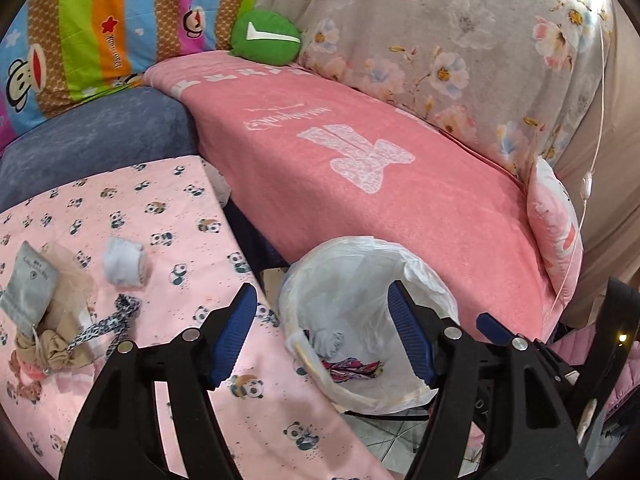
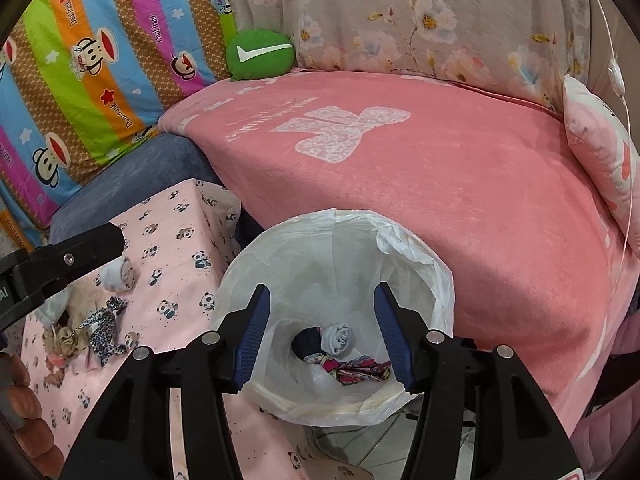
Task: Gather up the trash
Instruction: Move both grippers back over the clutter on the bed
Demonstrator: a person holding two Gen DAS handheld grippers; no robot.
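Observation:
A trash bin with a white plastic liner (image 1: 420, 276) (image 2: 416, 256) stands between the table and the pink sofa. Inside lie a grey cloth roll (image 2: 339, 338), a dark item (image 2: 306, 344) and a colourful wrapper (image 2: 362, 372). On the panda-print table (image 1: 168, 216) (image 2: 176, 216) lie a grey-white cloth roll (image 1: 124, 262) (image 2: 118, 274), a grey pouch (image 1: 30, 288), a leopard-print strap (image 1: 120, 316) (image 2: 104, 332) and beige crumpled items (image 1: 56, 350). My left gripper (image 1: 322, 336) is open and empty, over the table edge and bin. My right gripper (image 2: 322, 336) is open and empty above the bin.
A pink blanket (image 1: 360, 160) covers the sofa seat behind the bin. A green round cushion (image 1: 266, 38), a striped monkey-print cushion (image 1: 92, 36), a floral cover (image 1: 460, 40) and a small pink pillow (image 1: 554, 224) lie at the back. Tiled floor (image 2: 380, 460) shows below the bin.

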